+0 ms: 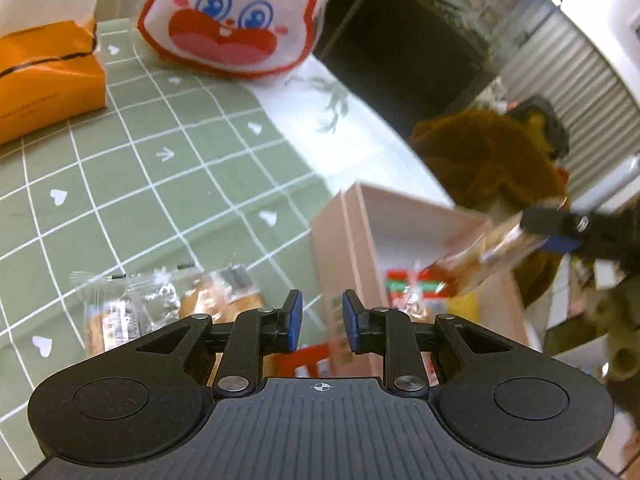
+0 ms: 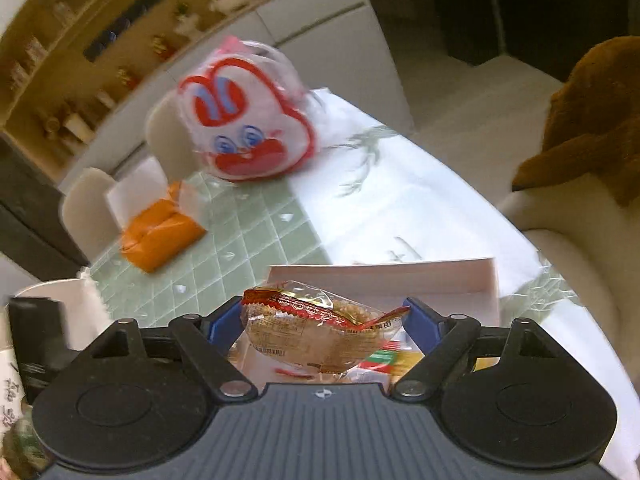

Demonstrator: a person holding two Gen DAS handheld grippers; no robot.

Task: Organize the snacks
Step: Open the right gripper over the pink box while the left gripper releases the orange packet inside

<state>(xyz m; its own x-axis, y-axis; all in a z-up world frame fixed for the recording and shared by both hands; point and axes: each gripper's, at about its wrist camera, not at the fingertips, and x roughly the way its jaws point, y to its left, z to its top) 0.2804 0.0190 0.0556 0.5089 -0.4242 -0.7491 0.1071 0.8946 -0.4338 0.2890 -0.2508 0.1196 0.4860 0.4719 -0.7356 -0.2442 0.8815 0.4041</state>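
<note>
My right gripper (image 2: 320,320) is shut on a wrapped pastry (image 2: 316,332) in clear and red-gold foil, held over the pink box (image 2: 380,270). In the left wrist view the same pastry (image 1: 476,260) hangs from the right gripper (image 1: 552,232) above the box (image 1: 348,240), which holds several red, green and yellow snack packs (image 1: 412,284). My left gripper (image 1: 322,322) is open and empty, low over the green grid mat (image 1: 160,184), beside the box's left wall. Two wrapped pastries (image 1: 160,304) lie on the mat just left of its fingers.
An orange packet (image 1: 44,80) and a white-and-red cartoon-face bag (image 1: 232,16) sit at the mat's far side. A brown plush toy (image 1: 488,156) rests on a chair beyond the table's right edge. White chairs (image 2: 84,208) stand behind the table.
</note>
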